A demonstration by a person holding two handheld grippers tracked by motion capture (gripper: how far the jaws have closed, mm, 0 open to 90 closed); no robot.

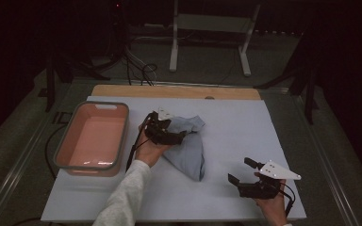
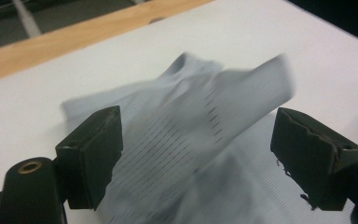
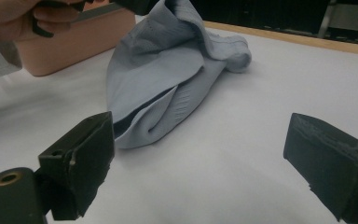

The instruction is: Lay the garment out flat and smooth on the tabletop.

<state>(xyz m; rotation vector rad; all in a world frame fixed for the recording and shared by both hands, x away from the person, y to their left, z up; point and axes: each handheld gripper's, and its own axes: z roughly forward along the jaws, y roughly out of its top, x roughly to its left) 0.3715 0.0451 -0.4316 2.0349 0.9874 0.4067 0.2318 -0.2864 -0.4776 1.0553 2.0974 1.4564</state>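
A pink basin (image 1: 94,136) sits at the table's (image 1: 245,122) left. Just right of it, the left hand-held gripper (image 1: 181,136) hovers over the crumpled light-blue cloth (image 1: 188,150) mid-table, jaws apart and gripping nothing. Farther right, the right hand-held gripper (image 1: 240,170) rests wide open, well apart from the cloth.

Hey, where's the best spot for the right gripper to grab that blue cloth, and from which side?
Probably the blue cloth at its near folded tip, where the layers bunch into a thick edge lying on the white table. The right gripper stands open and faces that tip, so coming in low from its own side looks simplest.
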